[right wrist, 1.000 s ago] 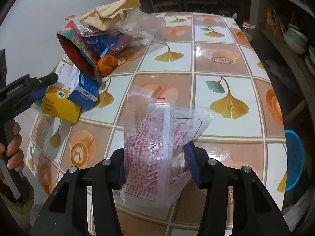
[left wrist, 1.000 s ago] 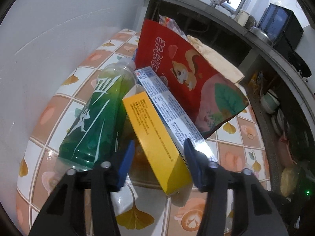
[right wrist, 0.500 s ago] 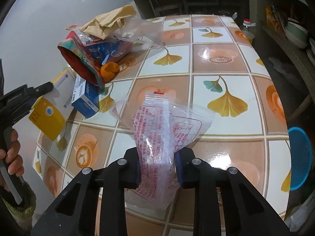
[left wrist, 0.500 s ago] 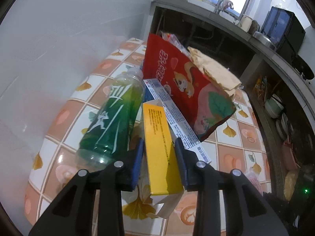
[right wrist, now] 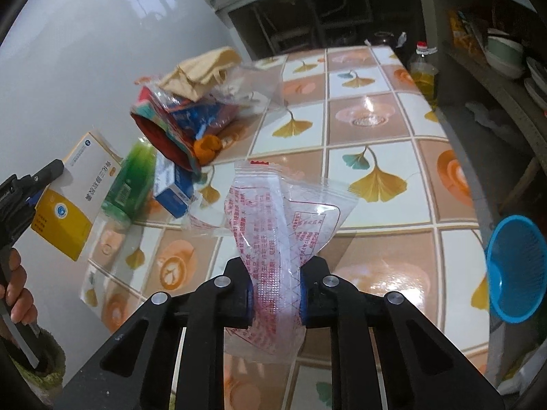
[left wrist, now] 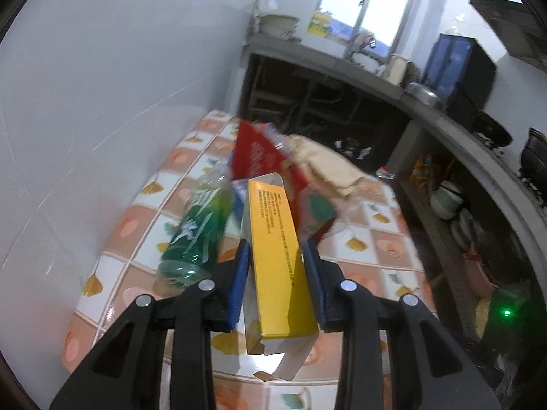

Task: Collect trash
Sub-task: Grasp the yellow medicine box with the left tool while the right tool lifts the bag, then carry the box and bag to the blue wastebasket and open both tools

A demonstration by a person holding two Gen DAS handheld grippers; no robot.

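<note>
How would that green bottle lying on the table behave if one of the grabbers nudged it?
The green bottle lies on its side on the tiled table, so a sideways nudge would probably make it roll. It looks like clear thin plastic, so likely light, and it may dent when squeezed. The blue carton close beside it might stop it rolling that way.

Home kitchen. Bowls (right wrist: 505, 55) and plates are sitting on concrete counter shelves (left wrist: 454, 130); an oil bottle (right wrist: 424, 75) is standing beside the tile-patterned table (right wrist: 369, 157). Daylight is coming through a window (left wrist: 369, 3).
</note>
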